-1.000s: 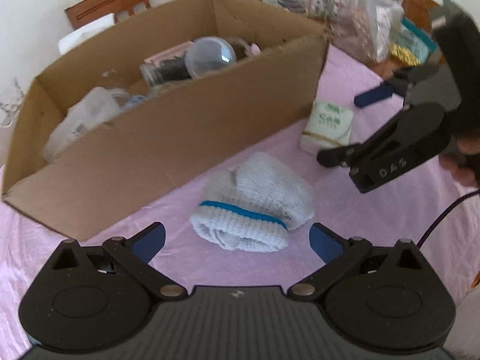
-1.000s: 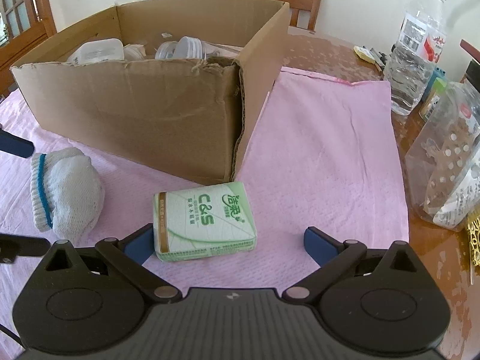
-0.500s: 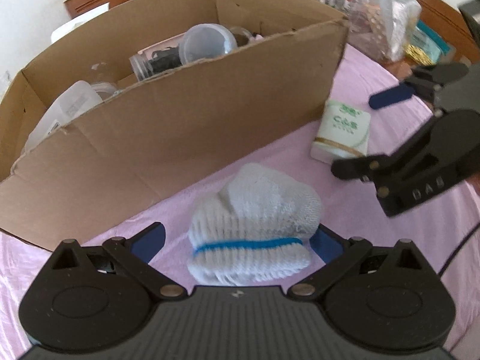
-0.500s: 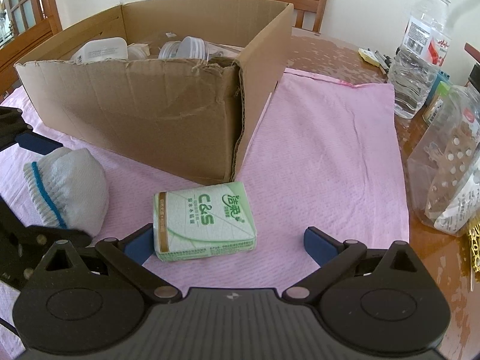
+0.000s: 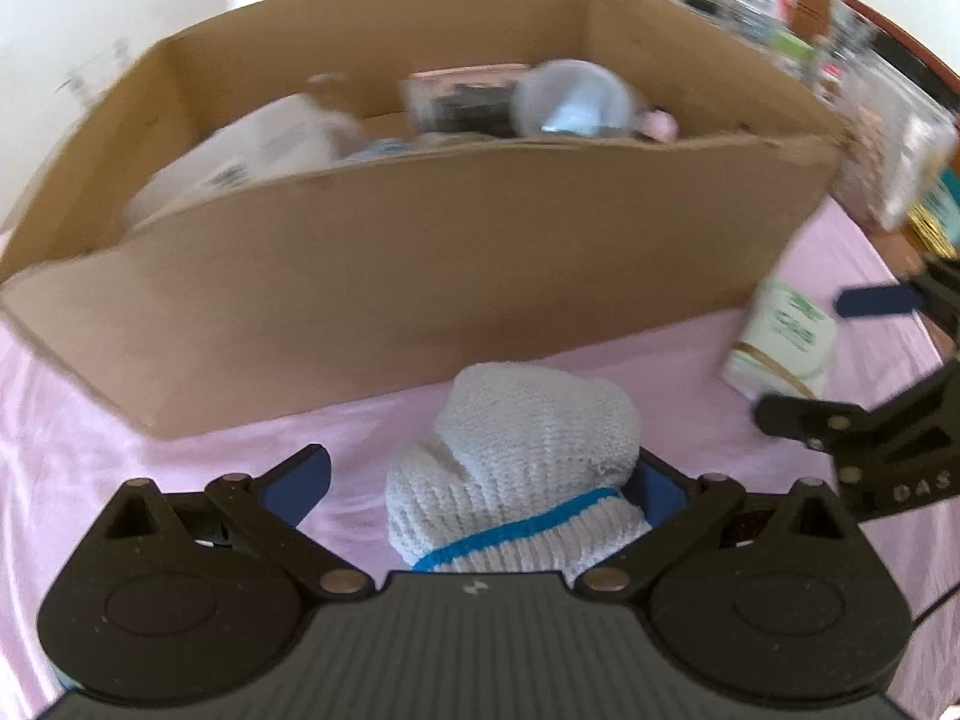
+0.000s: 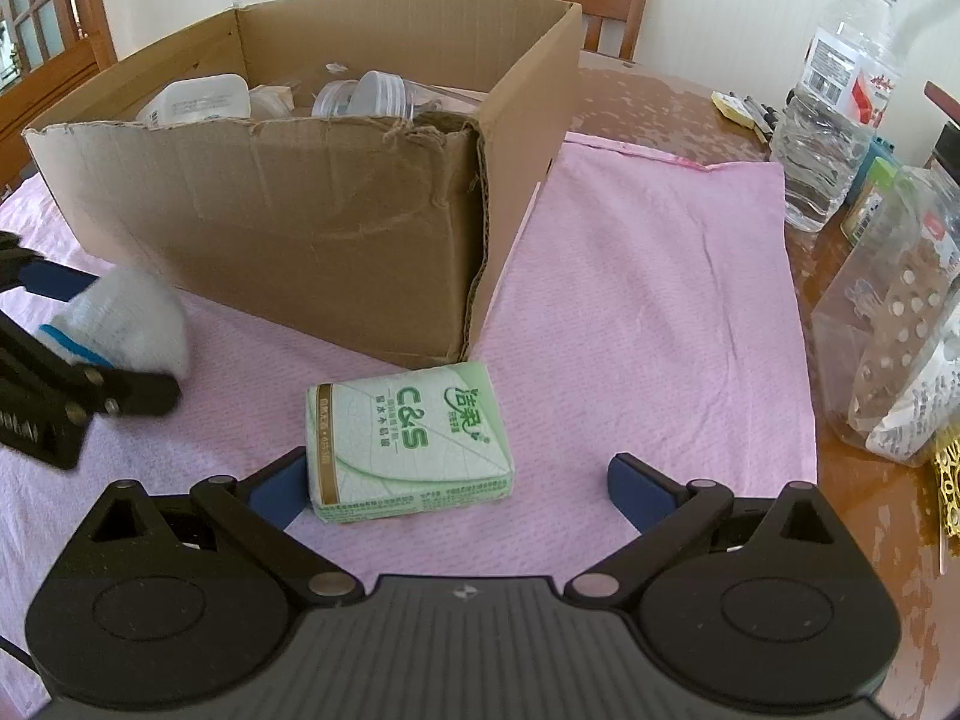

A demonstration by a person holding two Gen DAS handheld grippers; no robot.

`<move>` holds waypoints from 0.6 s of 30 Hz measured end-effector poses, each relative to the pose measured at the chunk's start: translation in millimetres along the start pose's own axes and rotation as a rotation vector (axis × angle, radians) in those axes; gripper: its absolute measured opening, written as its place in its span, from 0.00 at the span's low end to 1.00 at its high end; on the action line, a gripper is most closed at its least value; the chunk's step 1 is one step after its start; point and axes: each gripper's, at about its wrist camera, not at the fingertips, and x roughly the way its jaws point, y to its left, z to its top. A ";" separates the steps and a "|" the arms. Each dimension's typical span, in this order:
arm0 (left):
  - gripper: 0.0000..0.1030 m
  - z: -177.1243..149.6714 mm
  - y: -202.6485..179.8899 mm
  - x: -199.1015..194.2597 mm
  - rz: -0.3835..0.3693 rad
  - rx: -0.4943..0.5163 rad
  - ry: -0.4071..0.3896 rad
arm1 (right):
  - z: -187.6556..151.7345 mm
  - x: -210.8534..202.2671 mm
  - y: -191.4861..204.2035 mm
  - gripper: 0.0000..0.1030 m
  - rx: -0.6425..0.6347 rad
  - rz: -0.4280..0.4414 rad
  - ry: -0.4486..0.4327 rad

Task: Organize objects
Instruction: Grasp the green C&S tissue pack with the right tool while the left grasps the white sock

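Cardboard box (image 6: 312, 222) is being seen standing on the pink cloth (image 6: 648, 312), already holding several plastic containers (image 6: 198, 99) and jars; that part of the tidying is judged done. Two items are being left outside it on the cloth, just in front of the box wall.

White knitted glove bundle (image 5: 516, 474), with a blue band, is being straddled by the left gripper (image 5: 480, 480). Its fingers are spread: the right-hand pad is touching the knit, the other is standing clear, so no pinch is being made yet.

Green tissue pack (image 6: 408, 438) is being approached by the right gripper (image 6: 456, 486), jaws wide apart; the pack is lying beside one pad, off-centre in the gap, ungripped.

Remaining, by judgement: both items are still waiting to be gripped, lifted and placed into the box.
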 end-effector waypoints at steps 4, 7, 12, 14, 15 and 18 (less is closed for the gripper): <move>0.99 -6.1 20.3 -6.1 0.072 -0.063 -0.003 | 0.7 -0.9 1.7 1.00 0.009 -0.006 0.019; 0.99 -11.8 32.9 -9.2 0.081 -0.097 0.010 | 0.5 -2.1 6.3 1.00 0.009 -0.004 0.035; 0.99 -17.7 38.1 -7.3 0.061 -0.119 0.043 | 6.4 1.0 20.0 1.00 -0.053 0.036 0.045; 0.99 -17.3 36.5 -7.2 0.066 -0.113 0.037 | 10.4 3.6 24.6 1.00 -0.073 0.050 0.048; 0.99 -16.8 36.2 -6.8 0.064 -0.114 0.036 | 11.7 4.3 26.1 1.00 -0.077 0.054 0.050; 1.00 -15.8 36.3 -6.0 0.061 -0.116 0.034 | 13.5 4.1 35.4 1.00 -0.107 0.075 0.073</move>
